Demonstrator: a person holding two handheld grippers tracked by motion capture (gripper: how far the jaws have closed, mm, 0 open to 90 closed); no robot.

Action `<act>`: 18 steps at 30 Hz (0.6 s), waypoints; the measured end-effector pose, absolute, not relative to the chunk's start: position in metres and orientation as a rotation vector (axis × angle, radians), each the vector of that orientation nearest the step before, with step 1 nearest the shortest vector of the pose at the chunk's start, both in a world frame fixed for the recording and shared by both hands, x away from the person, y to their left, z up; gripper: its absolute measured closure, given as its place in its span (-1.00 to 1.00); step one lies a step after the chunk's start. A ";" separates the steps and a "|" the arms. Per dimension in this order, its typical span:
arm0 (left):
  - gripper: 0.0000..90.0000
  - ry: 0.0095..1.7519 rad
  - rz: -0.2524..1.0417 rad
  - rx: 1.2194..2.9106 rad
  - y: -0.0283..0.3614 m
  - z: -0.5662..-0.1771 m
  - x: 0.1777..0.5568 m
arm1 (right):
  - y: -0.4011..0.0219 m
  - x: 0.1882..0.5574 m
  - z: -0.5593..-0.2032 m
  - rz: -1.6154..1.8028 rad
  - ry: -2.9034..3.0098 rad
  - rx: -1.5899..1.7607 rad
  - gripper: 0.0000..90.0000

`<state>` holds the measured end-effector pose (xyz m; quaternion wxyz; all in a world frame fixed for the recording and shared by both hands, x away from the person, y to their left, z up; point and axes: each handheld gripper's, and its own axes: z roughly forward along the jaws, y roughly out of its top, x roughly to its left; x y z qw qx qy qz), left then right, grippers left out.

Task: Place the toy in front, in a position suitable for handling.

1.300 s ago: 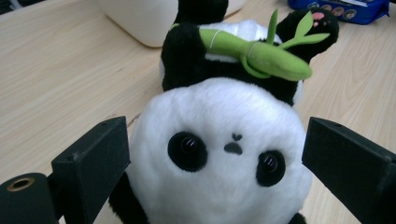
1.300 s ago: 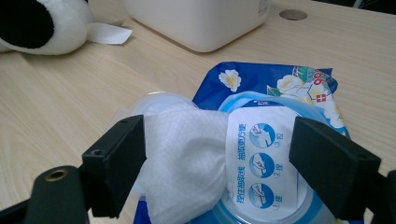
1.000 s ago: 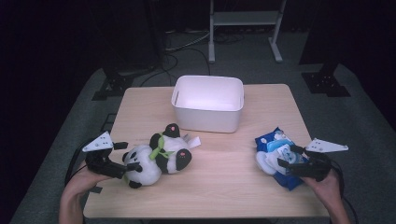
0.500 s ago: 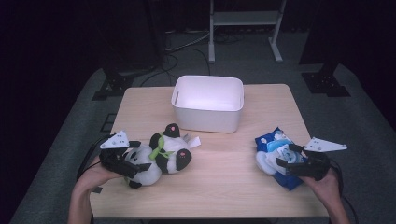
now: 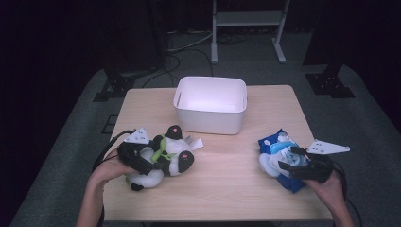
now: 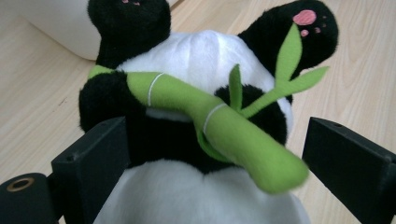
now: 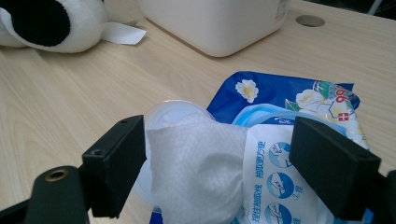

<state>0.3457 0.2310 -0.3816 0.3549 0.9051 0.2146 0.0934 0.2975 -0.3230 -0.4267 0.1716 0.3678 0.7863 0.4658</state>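
Observation:
A black-and-white panda plush [image 5: 177, 151] holding a green felt bamboo stalk [image 6: 187, 100] lies at the table's front left. My left gripper [image 5: 149, 163] reaches over it from the left. In the left gripper view that gripper [image 6: 217, 158] stands open, with the panda's [image 6: 205, 60] body between the jaws. A blue pack of wet wipes [image 5: 273, 142] lies at the front right, its lid flipped open. My right gripper [image 5: 291, 161] hovers just over it. In the right gripper view that gripper [image 7: 233, 158] is open, its jaws either side of a white wipe [image 7: 196, 154] that sticks up from the pack [image 7: 299, 93].
A white plastic bin [image 5: 210, 120] stands at the back middle of the wooden table [image 5: 227, 189], with nothing visible inside. The panda's white label [image 5: 195, 142] lies toward the bin. Beyond the far edge are dark stands, cables and a metal frame on the floor.
My left gripper has moved right, from beside the panda to over it, so the plush now sits between its jaws. The right gripper has barely shifted over the wipes pack.

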 end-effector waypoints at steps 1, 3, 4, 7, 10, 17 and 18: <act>-0.86 0.563 0.239 2.349 0.230 -0.383 0.347 | -0.323 0.298 -0.427 1.322 2.234 1.043 -0.61; -0.86 0.571 0.238 2.364 0.228 -0.386 0.350 | -0.322 0.298 -0.427 1.316 2.240 1.043 -0.61; -0.86 0.571 0.238 2.364 0.228 -0.386 0.350 | -0.322 0.298 -0.427 1.316 2.240 1.043 -0.61; -0.95 0.595 0.249 2.380 0.224 -0.393 0.352 | -0.322 0.298 -0.428 1.312 2.246 1.040 -0.61; -0.98 0.592 0.249 2.403 0.221 -0.397 0.352 | -0.322 0.298 -0.428 1.313 2.249 1.040 -0.61; -0.77 0.573 0.369 2.487 0.214 -0.400 0.351 | -0.320 0.298 -0.427 1.308 2.253 1.027 -0.61; -0.70 0.578 0.367 2.481 0.215 -0.399 0.351 | -0.320 0.298 -0.427 1.309 2.253 1.027 -0.61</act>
